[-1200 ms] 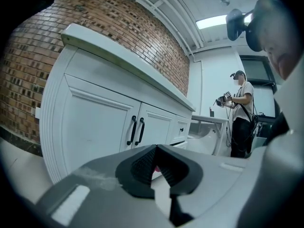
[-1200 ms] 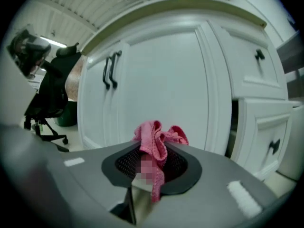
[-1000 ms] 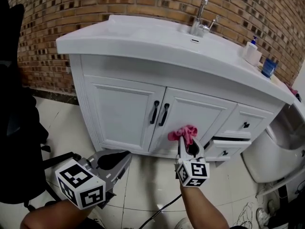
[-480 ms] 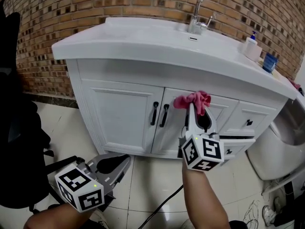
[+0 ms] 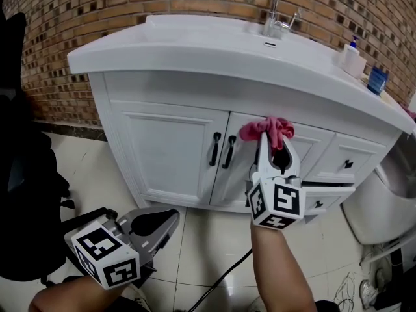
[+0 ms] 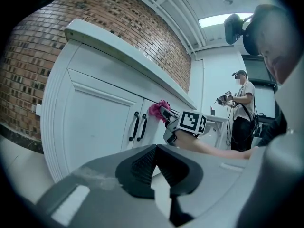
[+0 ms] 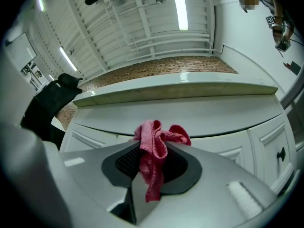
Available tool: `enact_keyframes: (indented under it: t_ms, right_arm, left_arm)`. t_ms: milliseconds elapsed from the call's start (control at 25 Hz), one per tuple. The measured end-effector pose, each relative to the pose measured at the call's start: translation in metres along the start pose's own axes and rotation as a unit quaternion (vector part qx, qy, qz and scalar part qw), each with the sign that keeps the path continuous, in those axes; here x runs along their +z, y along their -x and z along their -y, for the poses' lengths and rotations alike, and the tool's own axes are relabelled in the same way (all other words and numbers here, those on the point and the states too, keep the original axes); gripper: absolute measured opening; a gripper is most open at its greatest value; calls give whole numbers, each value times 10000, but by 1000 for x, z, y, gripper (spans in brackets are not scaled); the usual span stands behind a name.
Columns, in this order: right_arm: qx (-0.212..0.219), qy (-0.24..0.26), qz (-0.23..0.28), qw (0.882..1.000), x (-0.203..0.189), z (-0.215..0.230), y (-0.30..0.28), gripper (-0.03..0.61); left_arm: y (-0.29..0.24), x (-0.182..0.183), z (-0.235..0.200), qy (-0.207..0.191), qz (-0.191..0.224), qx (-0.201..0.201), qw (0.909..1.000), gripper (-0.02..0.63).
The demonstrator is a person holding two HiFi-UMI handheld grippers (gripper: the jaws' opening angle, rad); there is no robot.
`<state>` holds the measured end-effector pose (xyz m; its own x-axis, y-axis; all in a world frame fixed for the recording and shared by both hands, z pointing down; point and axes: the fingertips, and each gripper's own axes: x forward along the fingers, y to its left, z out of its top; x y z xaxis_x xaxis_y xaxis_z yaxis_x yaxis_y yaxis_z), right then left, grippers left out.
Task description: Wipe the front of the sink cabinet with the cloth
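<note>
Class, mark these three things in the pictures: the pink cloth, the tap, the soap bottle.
cloth (image 5: 268,130), head view, on its bunched folds.
tap (image 5: 272,25), head view, on its lower body.
soap bottle (image 5: 351,58), head view, on its white body.

Your cloth (image 5: 267,130): pink, bunched, against top of right door (image 5: 242,162). Your cabinet (image 5: 162,151): white, both doors shut, black handles (image 5: 215,149).

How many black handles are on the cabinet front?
4: two bar handles where the doors meet, a knob on the upper right drawer, another on the drawer below. The right gripper, with the cloth, may hide more.
</note>
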<state>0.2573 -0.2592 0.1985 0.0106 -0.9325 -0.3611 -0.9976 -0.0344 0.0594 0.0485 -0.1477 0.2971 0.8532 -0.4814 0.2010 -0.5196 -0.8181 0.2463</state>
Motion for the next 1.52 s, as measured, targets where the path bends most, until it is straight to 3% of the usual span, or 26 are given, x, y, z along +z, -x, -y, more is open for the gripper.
enact_keyframes:
  t_ms: [320, 880, 1160, 1520]
  right_arm:
    - [36, -147, -469, 9988, -43, 0, 8, 100]
    - [-60, 100, -861, 9962, -96, -5, 25, 100]
    - [-33, -80, -1407, 9900, -149, -12, 43, 100]
    - [54, -94, -1667, 9859, -203, -21, 63, 100]
  left_arm:
    - [-1, -4, 1, 6, -39, -43, 10000, 6]
    - [5, 0, -1, 7, 37, -13, 10000, 6]
    - [6, -1, -4, 64, 17, 38, 10000, 6]
    - [-1, -7, -4, 99, -48, -31, 9999, 6]
